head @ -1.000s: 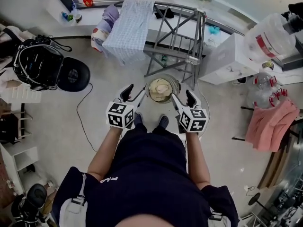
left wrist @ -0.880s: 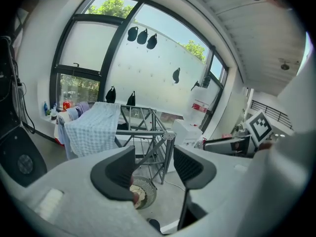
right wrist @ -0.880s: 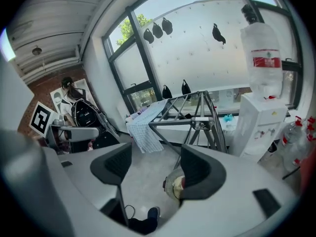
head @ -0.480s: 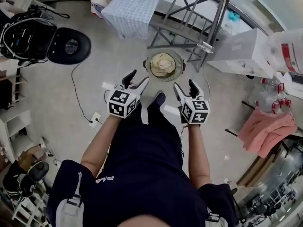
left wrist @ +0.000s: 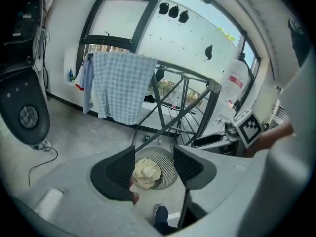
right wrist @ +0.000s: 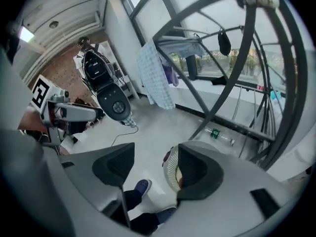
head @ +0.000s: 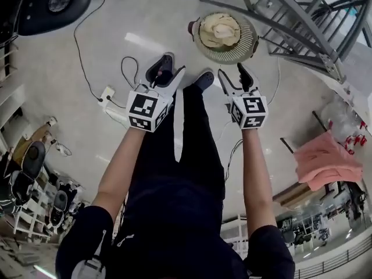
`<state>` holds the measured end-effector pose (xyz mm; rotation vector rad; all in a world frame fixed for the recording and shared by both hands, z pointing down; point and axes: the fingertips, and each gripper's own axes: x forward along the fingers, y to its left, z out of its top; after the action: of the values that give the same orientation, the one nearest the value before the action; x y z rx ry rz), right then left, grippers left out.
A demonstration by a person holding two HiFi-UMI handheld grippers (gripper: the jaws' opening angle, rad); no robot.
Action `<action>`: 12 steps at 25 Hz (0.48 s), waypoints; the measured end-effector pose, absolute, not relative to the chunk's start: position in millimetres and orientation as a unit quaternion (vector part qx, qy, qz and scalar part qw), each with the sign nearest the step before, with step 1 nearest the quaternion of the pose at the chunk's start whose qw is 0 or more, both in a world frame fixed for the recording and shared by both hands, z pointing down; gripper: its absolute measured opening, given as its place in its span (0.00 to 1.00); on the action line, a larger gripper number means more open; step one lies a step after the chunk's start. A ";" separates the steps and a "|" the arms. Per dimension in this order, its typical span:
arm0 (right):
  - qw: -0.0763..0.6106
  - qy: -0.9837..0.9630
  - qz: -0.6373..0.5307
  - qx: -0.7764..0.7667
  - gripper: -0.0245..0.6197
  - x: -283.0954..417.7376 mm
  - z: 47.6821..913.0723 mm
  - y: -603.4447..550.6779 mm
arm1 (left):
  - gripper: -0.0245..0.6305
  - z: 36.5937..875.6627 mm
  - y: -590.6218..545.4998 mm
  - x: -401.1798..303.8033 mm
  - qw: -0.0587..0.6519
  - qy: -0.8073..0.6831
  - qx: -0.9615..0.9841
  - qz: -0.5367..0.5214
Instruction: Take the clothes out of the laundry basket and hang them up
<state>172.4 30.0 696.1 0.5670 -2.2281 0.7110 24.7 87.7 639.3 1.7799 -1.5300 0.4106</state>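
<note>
I have the basket (head: pixel 251 42) on the floor just ahead of the shoe (head: pixel 204 79), clothes (head: pixel 220 29) in it, the rack (head: pixel 293 17) behind and right of it, a socket (head: pixel 106 93) on the floor well left, and a cloth (head: pixel 325 163) far off right.

Your right tongs (right wrist: pixel 156 171) have just been closing slightly, yet the jaws stand apart, gripping nothing; beyond them the laundry basket (right wrist: pixel 171 171) sits on the floor (right wrist: pixel 148 127), half hidden by one jaw.
</note>
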 end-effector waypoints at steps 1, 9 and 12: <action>0.364 -0.863 0.277 0.214 0.46 168.3 718.2 28.6 | 0.40 661.0 91.5 24.0 0.377 -0.597 0.690 0.160; 0.421 -0.853 0.253 0.175 0.42 142.9 914.0 28.5 | 0.40 799.4 121.8 23.7 0.395 -0.597 0.677 0.171; 0.440 -0.852 0.234 0.159 0.40 132.7 980.8 23.6 | 0.40 834.8 122.4 25.1 0.393 -0.595 0.681 0.171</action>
<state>132.7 23.6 980.8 0.3947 -2.1172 0.5814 25.1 122.4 834.8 1.7277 -1.5095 0.4333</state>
